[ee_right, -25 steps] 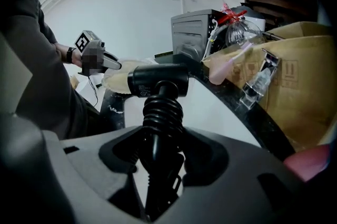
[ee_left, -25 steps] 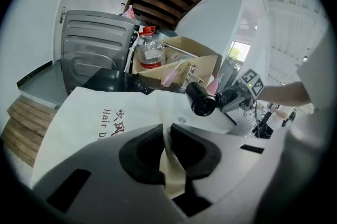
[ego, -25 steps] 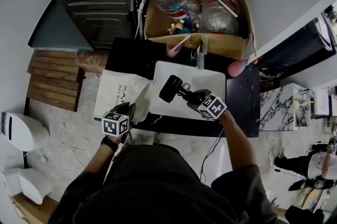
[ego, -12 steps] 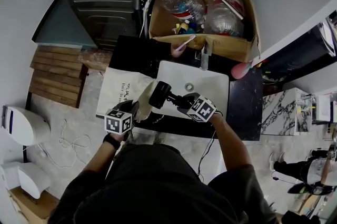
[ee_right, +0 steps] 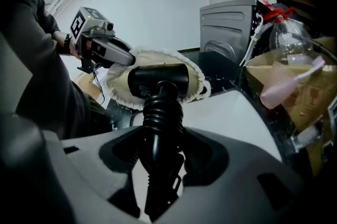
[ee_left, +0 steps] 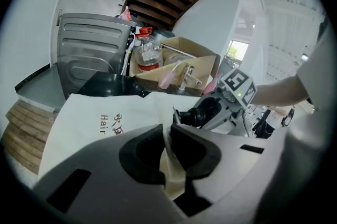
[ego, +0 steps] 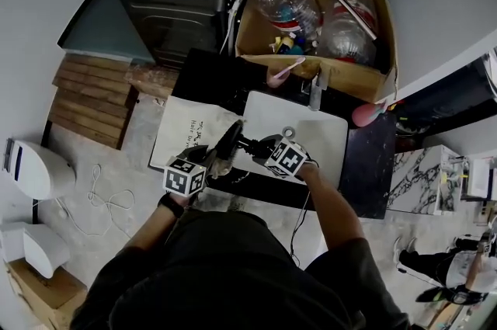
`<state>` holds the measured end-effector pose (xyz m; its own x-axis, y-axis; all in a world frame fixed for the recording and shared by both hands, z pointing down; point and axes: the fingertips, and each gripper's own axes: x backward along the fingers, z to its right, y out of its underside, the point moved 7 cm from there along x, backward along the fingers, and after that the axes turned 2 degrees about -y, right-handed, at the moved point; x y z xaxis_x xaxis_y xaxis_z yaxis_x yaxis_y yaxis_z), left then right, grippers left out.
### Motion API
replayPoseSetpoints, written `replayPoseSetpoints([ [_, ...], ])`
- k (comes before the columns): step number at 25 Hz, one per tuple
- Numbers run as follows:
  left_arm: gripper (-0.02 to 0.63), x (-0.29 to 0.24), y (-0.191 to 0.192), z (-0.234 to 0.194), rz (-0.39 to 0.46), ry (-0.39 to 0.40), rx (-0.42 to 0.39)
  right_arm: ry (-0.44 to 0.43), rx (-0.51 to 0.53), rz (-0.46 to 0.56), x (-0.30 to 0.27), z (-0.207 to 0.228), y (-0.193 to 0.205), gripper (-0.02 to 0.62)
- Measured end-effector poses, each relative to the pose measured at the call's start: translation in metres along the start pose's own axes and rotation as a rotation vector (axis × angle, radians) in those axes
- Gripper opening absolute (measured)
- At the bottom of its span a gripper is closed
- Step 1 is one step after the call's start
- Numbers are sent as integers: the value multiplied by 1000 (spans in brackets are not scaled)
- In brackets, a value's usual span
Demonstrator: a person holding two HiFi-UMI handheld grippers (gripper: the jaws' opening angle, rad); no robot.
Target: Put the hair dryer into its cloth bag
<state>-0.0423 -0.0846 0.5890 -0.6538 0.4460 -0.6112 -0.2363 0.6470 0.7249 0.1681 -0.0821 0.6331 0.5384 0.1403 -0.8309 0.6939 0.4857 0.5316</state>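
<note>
The bag point(ee_left: 100, 112), at centre left of the head view, is pinched at its rim by the left gripper point(ee_left: 167, 138), jaws pressed together on the cloth, apparently so that the mouth is kept open. The dryer point(ee_right: 158, 79) is clamped by its ribbed neck in the right gripper point(ee_right: 158, 157) and aimed head-first at that mouth, mid-frame. Only "Hair" can be read on the bag; the characters beside it cannot be made out.

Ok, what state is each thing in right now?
cloth bag: mouth held open.
hair dryer: head at the bag's mouth, handle outside.
left gripper: shut on the cloth bag's rim.
right gripper: shut on the hair dryer's handle.
cardboard box: open on top.
</note>
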Motion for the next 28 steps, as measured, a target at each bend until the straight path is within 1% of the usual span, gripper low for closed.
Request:
replayPoseSetpoints([
  [9, 35, -2, -4, 1, -6, 12, -26, -25, 56, -4, -24, 10, -32, 222],
  [16, 35, -2, -4, 4, -15, 31, -46, -6, 126, -7, -39, 12, -51, 222],
  [20, 35, -4, -6, 9, -17, 55, -65, 3, 138, -16, -49, 9, -66, 222],
  [23, 35, -6, -7, 12, -23, 67, -80, 5, 169, -25, -51, 6, -81, 222],
  [28, 35, -5, -8, 12, -21, 86, -80, 12, 184, -15, -61, 4, -96, 224],
])
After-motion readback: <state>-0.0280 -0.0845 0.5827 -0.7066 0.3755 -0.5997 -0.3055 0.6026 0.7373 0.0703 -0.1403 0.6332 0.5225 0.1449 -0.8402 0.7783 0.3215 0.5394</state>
